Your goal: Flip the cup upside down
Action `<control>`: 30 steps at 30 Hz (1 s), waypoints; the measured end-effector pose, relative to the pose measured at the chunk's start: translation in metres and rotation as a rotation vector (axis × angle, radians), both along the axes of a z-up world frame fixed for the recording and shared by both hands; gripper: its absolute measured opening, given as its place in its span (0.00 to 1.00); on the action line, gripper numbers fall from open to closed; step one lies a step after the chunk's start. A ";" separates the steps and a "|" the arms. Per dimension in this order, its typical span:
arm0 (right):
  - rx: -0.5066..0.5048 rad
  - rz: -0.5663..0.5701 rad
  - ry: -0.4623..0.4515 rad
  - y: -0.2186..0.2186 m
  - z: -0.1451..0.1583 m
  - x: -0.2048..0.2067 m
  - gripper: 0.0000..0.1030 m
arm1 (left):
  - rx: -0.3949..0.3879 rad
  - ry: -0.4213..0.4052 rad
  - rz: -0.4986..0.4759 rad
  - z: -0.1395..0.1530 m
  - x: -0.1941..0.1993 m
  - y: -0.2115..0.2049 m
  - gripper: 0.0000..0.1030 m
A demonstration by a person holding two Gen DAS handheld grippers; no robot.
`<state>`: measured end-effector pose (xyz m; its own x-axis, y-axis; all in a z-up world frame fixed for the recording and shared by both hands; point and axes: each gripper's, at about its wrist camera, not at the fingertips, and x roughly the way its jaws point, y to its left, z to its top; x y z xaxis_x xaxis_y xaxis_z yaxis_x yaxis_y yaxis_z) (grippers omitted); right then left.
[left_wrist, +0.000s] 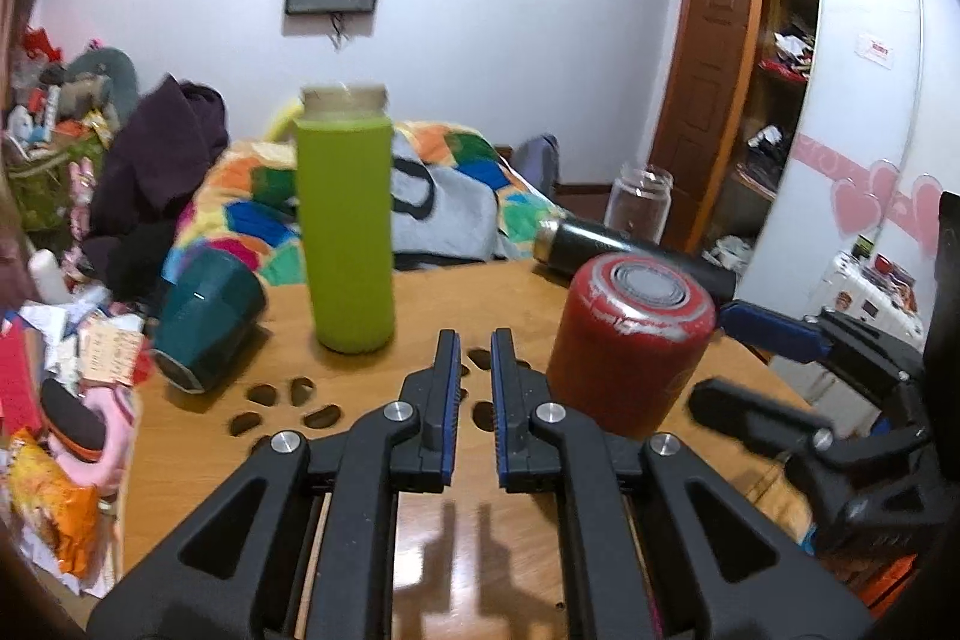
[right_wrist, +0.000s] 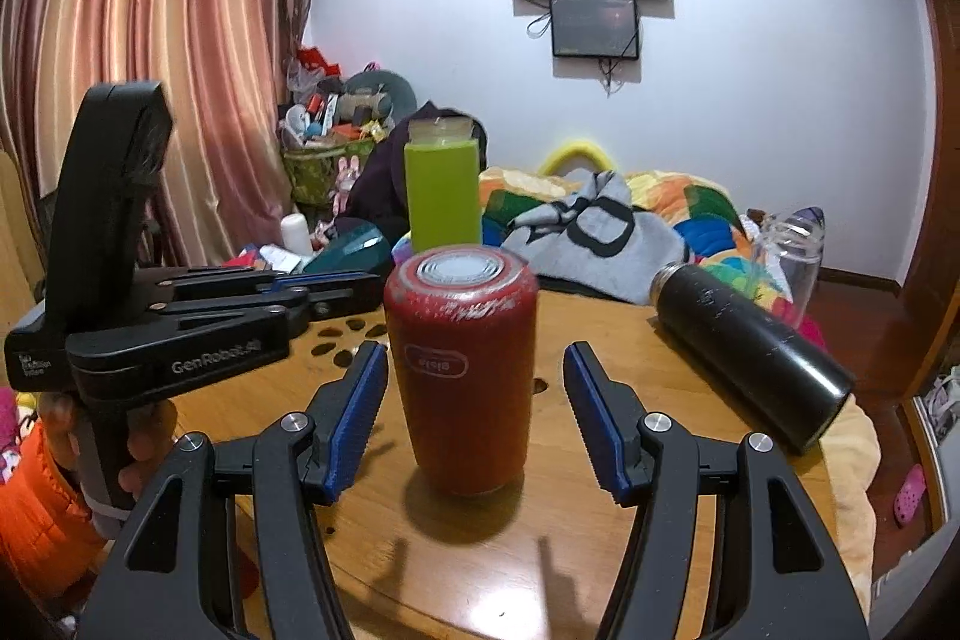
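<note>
Right now your red cup (right_wrist: 461, 376) stands in the centre of the right wrist view, between the two blue pads of your right claw (right_wrist: 477, 418), its long axis vertical and its logo reading inverted, with a ringed disc, seemingly its base, on top. Judging by that, it already sits mouth-down on the bench (right_wrist: 660, 460). Your right claw gapes wide, holds nothing, and neither pad touches the cup; the left pad sits nearer the wall than the right one.

In the left wrist view, the same red cup (left_wrist: 630, 340) lies to the right of centre, just beyond and to the right of your left claw (left_wrist: 475, 388), whose fingers are drawn nearly together with only a slim gap, gripping nothing. So your right claw is the nearer one and the one lined up on the cup.

Toward the upper middle of that view a green bottle (left_wrist: 347, 226) stands upright, well apart. At the right of the right wrist view a black flask (right_wrist: 750, 358) lies on its side
</note>
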<state>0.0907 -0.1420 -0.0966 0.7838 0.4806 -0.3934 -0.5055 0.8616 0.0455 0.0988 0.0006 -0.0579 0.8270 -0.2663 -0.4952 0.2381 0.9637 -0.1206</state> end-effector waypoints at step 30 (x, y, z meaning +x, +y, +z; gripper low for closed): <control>0.101 -0.179 -0.151 -0.042 0.056 -0.067 1.00 | 0.084 -0.295 0.188 0.054 -0.112 -0.033 1.00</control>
<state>0.0234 -0.1838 -0.0406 0.9062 0.3598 -0.2222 -0.3530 0.9329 0.0713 -0.0131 -0.0321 -0.0044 0.9682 -0.0643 -0.2417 0.0685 0.9976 0.0089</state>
